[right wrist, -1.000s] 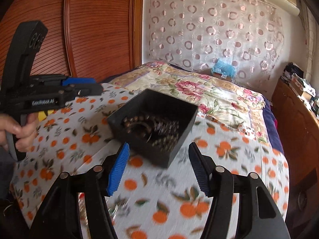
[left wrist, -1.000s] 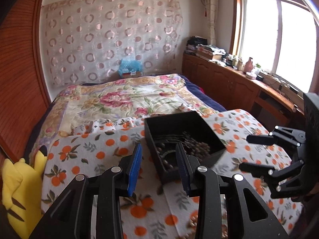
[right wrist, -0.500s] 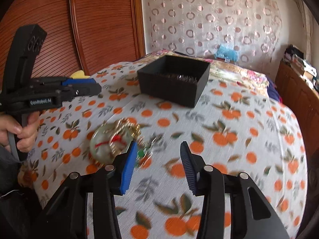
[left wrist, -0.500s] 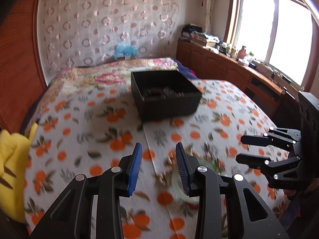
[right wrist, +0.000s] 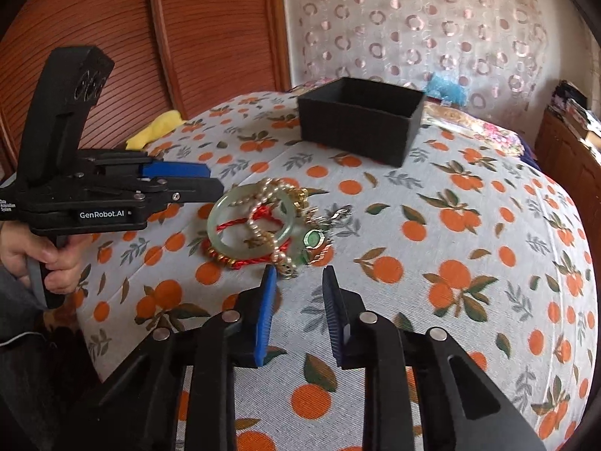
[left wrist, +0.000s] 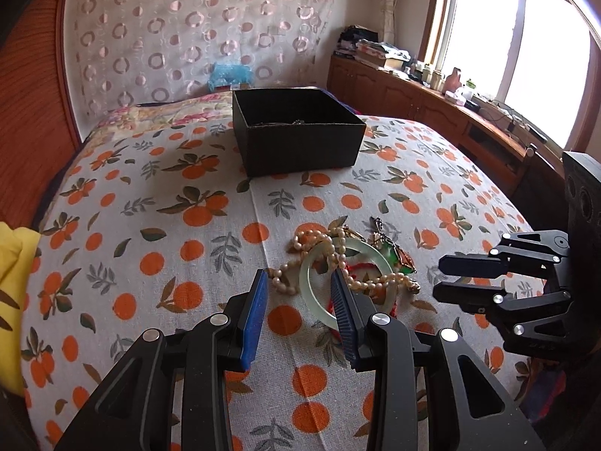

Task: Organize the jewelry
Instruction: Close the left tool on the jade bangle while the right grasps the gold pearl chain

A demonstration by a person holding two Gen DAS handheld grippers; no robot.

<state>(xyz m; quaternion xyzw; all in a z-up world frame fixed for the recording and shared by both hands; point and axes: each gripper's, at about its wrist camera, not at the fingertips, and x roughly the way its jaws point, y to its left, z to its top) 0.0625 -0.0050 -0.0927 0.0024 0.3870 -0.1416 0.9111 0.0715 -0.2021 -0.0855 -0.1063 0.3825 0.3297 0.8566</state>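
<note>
A tangle of jewelry lies on the orange-print bedspread: a pale jade bangle (left wrist: pixel 305 282) (right wrist: pixel 218 225), a pearl strand (left wrist: pixel 311 238) (right wrist: pixel 263 191), a red cord (right wrist: pixel 263 212) and a green pendant (right wrist: pixel 313 238). Behind it stands the black box (left wrist: pixel 296 139) (right wrist: pixel 360 127) with beads inside. My left gripper (left wrist: pixel 298 282) (right wrist: pixel 214 178) hovers at the bangle's near-left rim, jaws apart and gripping nothing. My right gripper (right wrist: pixel 298 274) (left wrist: pixel 437 278) sits just short of the pile; its jaws are closing with nothing between them.
A yellow plush toy (left wrist: pixel 15 300) (right wrist: pixel 157 127) lies at the bed's left edge. Wooden cabinets (left wrist: pixel 413 101) run under the window on the right. A ribbed wooden wall (right wrist: pixel 188 37) and a patterned curtain back the bed. A hand (right wrist: pixel 49 259) holds the left gripper's handle.
Both grippers drew back from the black box and sank toward the jewelry pile, which has come into view. The right gripper's jaws have narrowed. The left jaws kept their gap.
</note>
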